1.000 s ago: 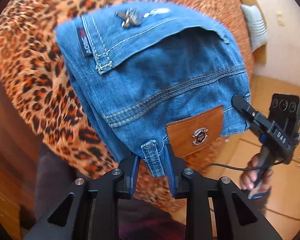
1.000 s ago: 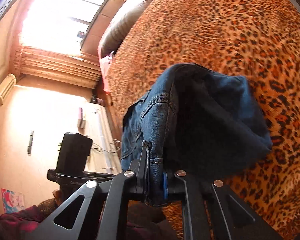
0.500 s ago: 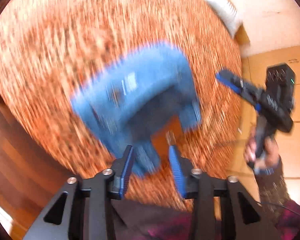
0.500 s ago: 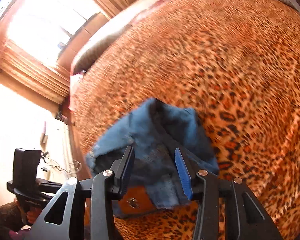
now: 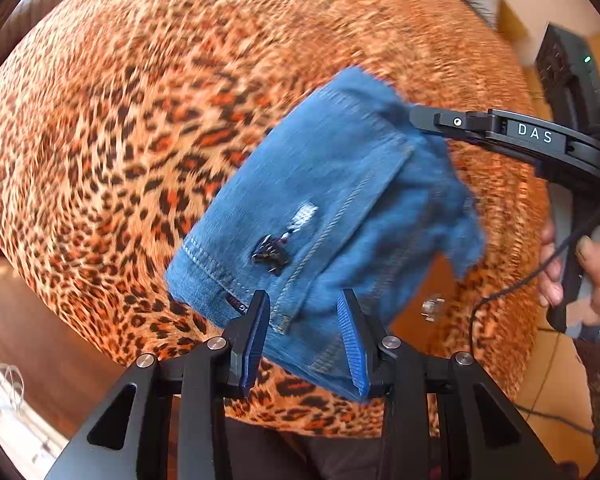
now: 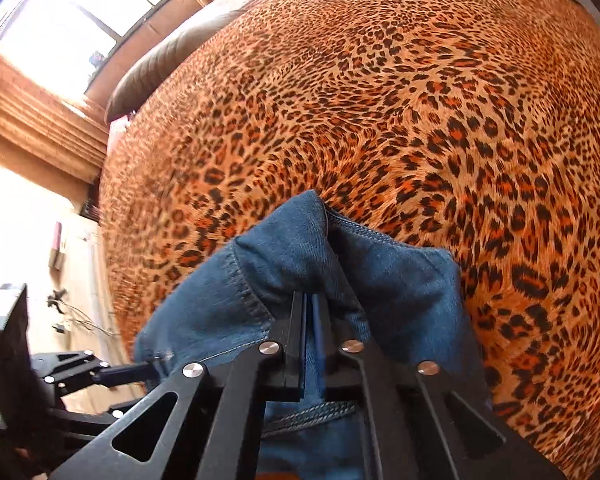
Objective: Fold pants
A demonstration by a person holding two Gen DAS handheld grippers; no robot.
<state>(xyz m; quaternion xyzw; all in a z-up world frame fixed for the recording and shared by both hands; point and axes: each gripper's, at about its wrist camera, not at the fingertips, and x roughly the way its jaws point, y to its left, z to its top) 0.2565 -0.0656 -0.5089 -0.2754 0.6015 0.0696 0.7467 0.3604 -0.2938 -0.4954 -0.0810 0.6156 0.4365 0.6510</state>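
While steeply down-tilted: right gripper (image 6: pixel 311 312) fingers clamp jeans (image 5: pixel 340 216) | left gripper (image 5: pixel 306 324) fingers closing, loosely astride denim

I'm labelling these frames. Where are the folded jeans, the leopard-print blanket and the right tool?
folded jeans (image 5: pixel 332 200): left wrist view, on the back-pocket panel.
leopard-print blanket (image 6: pixel 420 100): right wrist view, on bare cloth beyond the jeans.
right tool (image 5: pixel 414 114): left wrist view, at its tips on the jeans' far corner.

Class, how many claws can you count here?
2. The left claw, bottom centre of its own view, has just been closing with the jeans between its fingers; the right claw, upper right there, just closed onto the jeans' far edge.
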